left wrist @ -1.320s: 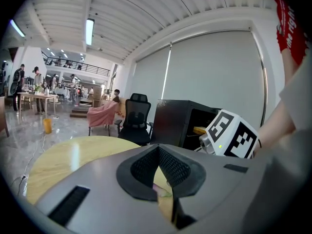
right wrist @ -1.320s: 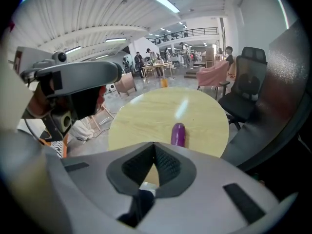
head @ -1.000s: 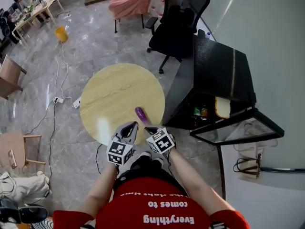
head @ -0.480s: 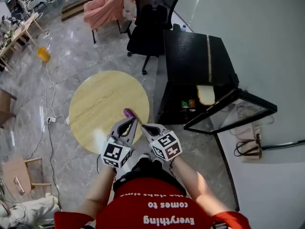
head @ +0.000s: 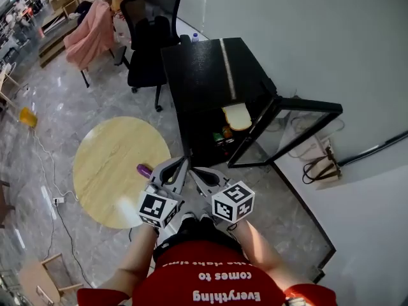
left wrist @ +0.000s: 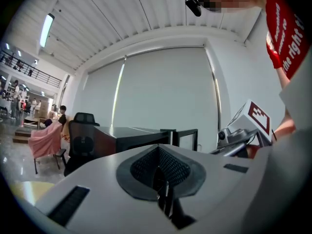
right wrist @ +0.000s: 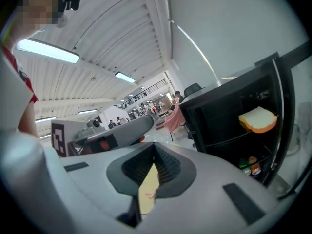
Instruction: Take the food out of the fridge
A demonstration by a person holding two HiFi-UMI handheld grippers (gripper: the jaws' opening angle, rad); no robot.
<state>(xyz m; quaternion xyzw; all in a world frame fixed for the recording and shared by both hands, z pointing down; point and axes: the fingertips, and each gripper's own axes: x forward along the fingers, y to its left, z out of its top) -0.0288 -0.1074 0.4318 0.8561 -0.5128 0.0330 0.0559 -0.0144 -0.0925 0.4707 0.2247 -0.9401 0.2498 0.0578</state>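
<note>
Against the white wall stands a low black fridge [head: 204, 69], its glass door [head: 299, 129] swung wide open towards the person. On its upper shelf lies a slice of bread [head: 237, 115] with a brown crust, and the right gripper view shows it [right wrist: 258, 118] there too. Below it, on the fridge's lower level, sit a few small colourful cans [head: 224, 134].

The person, in a red shirt, stands in front of the fridge and holds both tools out side by side at about the same height. The left tool [head: 183, 162] is clenched with nothing in it, and its own view shows the ribbed pads [left wrist: 168, 167] pressed together. The right tool [head: 194, 171] is clenched and empty as well. Both are well apart from the bread.

To the person's left is a round wooden bench [head: 108, 171] with a small purple thing [head: 144, 169] lying near its edge, just beside the left tool in the head view. Beyond the fridge stand a black office chair [head: 148, 24] and a chair draped in pink cloth [head: 89, 34].
</note>
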